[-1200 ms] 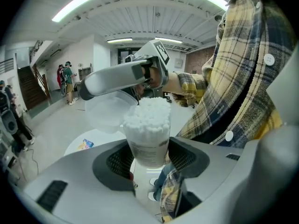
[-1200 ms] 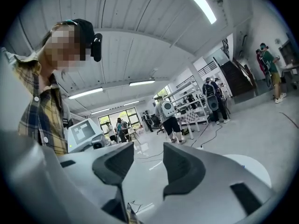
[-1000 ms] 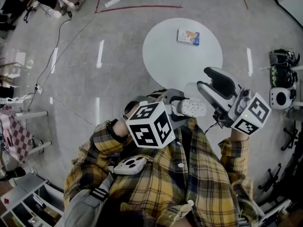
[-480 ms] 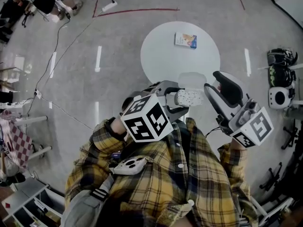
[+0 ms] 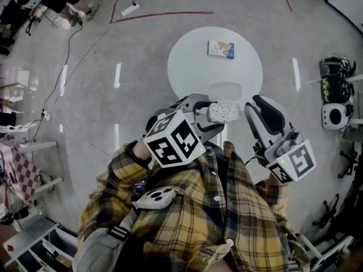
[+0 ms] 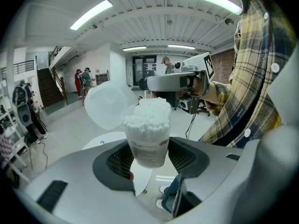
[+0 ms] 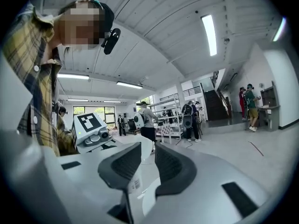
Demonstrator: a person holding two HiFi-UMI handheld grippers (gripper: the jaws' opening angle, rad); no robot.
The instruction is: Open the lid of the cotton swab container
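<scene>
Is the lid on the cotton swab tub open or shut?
Open. The lid tilts off beside the container, and the swab tips show uncovered.

1 round table [image 5: 193, 67] is standing far off, w/ 1 small box [image 5: 220, 49] lying on it. 1 swab tub [image 5: 223, 111] is showing, w/ 1 lid [image 6: 108, 110]. 2 grippers are showing: left gripper [image 5: 214, 115], right gripper [image 5: 261, 106]. 2 marker cubes are riding on them: left cube [image 5: 173, 142], right cube [image 5: 294, 163]. 1 white controller [image 5: 154, 198] is sitting near. 1 power strip [image 5: 131, 6] is lying far left.
</scene>
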